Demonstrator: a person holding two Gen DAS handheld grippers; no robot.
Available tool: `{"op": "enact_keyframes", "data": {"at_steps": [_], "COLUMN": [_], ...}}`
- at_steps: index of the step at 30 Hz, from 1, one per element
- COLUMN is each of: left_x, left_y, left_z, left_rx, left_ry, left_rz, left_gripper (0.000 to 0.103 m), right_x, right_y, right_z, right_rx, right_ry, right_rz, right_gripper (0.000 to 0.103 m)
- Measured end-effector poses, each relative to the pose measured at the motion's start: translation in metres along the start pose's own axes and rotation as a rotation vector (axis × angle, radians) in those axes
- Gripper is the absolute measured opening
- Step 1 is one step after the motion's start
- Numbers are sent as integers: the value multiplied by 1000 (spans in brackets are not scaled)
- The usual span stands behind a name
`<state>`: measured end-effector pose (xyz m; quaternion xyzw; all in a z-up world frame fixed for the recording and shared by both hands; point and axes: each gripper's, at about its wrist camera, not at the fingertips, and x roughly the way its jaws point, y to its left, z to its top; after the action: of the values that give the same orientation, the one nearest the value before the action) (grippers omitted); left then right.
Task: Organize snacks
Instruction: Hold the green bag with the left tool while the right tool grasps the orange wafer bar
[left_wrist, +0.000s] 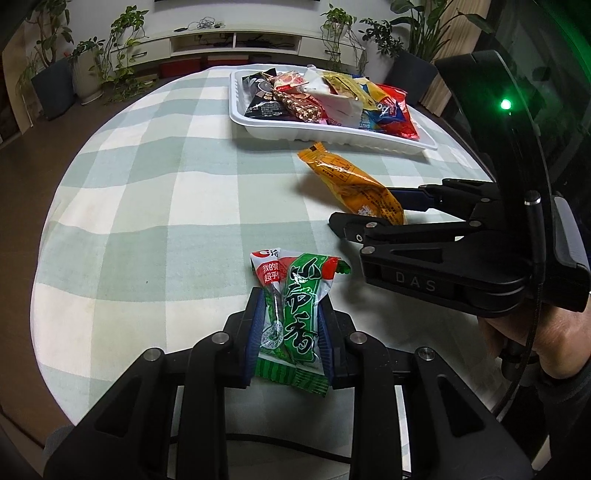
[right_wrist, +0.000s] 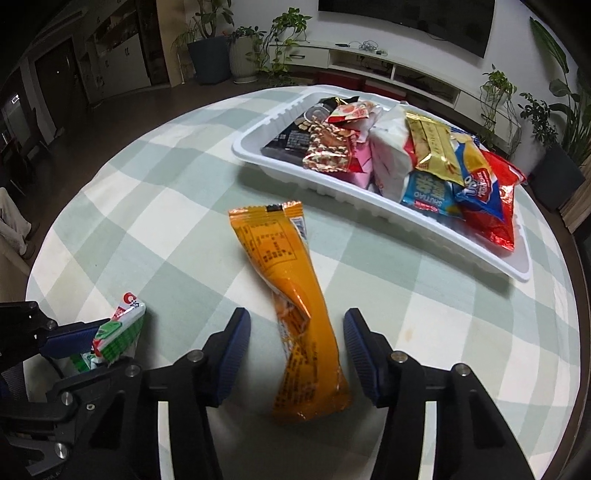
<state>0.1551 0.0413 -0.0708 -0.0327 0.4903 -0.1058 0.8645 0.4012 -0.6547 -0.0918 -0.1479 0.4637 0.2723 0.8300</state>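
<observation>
My left gripper (left_wrist: 291, 325) is shut on a green and white snack packet (left_wrist: 295, 314), held just above the checked tablecloth; it also shows at the left of the right wrist view (right_wrist: 118, 332). My right gripper (right_wrist: 297, 332) is open, its blue-padded fingers (right_wrist: 232, 354) on either side of an orange snack packet (right_wrist: 295, 306) lying on the cloth, not touching it. In the left wrist view the orange packet (left_wrist: 354, 184) lies between the right gripper's fingers (left_wrist: 369, 225). A white tray (right_wrist: 255, 155) full of several snack packets stands beyond.
The round table with a green and white checked cloth (left_wrist: 147, 192) has its edge close at the left and front. The tray (left_wrist: 332, 134) sits at the far right side. Potted plants (right_wrist: 243, 51) and a low white TV cabinet (right_wrist: 369, 59) stand behind.
</observation>
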Motion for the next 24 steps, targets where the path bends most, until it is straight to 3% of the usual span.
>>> {"op": "enact_keyframes", "data": {"at_steps": [4,15,24], "left_x": [1,1,1], "left_y": [1,1,-1], "left_z": [1,1,0], "left_rx": [-2,-2,3], "left_ry": [-1,-2,-1], "left_rz": [1,8,11], "left_gripper": [25,25,25], "right_x": [1,-8,-14], "right_y": [1,1,-8], "right_z": [2,-9,-16], "right_rx": [-2,16,66], "right_ry": [7,17,15], "right_rz": [3,33,80], "right_gripper": [54,25,20]}}
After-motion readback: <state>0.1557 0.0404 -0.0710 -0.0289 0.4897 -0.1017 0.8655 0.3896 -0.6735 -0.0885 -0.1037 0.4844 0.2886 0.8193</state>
